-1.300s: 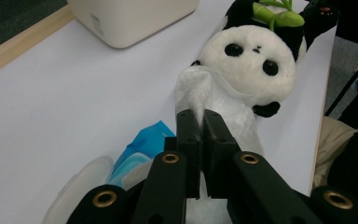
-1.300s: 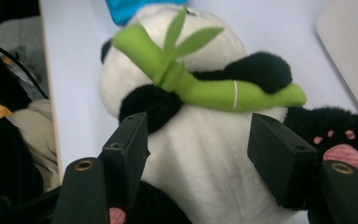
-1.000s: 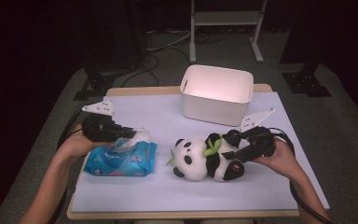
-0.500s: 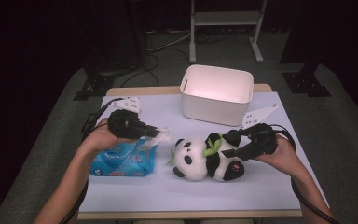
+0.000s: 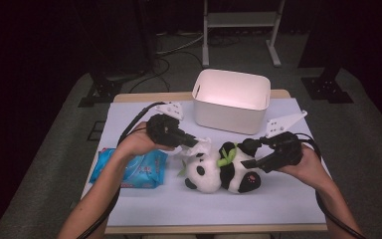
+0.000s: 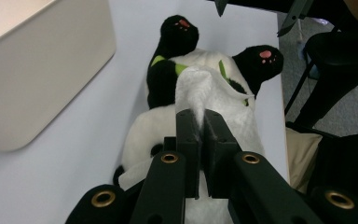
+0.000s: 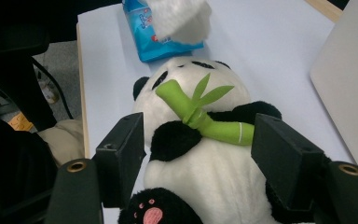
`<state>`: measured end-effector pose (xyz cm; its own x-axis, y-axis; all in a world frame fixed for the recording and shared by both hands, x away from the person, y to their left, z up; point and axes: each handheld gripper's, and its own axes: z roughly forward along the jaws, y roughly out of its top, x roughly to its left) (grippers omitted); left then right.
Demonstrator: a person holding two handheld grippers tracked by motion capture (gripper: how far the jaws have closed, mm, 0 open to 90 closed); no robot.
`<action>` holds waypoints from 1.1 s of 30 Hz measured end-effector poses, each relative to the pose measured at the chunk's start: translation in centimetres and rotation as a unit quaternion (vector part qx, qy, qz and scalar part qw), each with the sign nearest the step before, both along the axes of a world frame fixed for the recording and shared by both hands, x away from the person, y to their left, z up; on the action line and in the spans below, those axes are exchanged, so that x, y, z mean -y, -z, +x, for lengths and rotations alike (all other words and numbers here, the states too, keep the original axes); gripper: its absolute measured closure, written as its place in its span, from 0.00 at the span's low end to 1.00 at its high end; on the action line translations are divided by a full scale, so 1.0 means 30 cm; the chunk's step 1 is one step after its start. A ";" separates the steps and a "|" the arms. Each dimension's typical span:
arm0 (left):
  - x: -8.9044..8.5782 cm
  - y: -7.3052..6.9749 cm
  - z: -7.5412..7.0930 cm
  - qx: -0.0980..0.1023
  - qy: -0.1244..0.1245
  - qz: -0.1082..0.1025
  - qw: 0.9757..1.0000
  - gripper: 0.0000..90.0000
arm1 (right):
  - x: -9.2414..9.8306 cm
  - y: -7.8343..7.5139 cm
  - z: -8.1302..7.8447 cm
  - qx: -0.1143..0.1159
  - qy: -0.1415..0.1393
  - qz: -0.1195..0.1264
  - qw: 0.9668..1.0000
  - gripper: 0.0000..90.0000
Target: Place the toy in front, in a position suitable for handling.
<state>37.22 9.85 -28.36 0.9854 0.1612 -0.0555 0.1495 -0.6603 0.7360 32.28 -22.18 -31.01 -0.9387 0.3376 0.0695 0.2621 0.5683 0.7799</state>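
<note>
While I am pinching a white tissue (image 6: 200,88) in the closed left gripper (image 5: 191,141) above the black-and-white plush panda (image 5: 221,169), lying at six o'clock of the white bin (image 5: 231,99), my open right gripper (image 7: 200,158) is straddling its belly; dragging risks tearing the tissue.

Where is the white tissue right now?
In the high view the white tissue is pinched in the left gripper, just over the toy panda's head, right of the blue tissue pack.
</note>
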 end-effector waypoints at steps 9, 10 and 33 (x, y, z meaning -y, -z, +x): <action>0.140 0.027 0.003 -0.012 0.036 0.011 0.999 0.96 | 0.004 -0.009 -0.004 0.001 -0.007 0.007 1.000 0.37; 0.154 0.031 0.003 -0.011 0.040 0.014 0.999 0.96 | 0.002 -0.010 -0.005 0.001 -0.007 0.005 1.000 0.37; 0.322 0.075 -0.007 -0.024 0.091 0.028 0.995 0.88 | -0.030 0.070 0.039 -0.020 -0.006 -0.054 0.998 0.96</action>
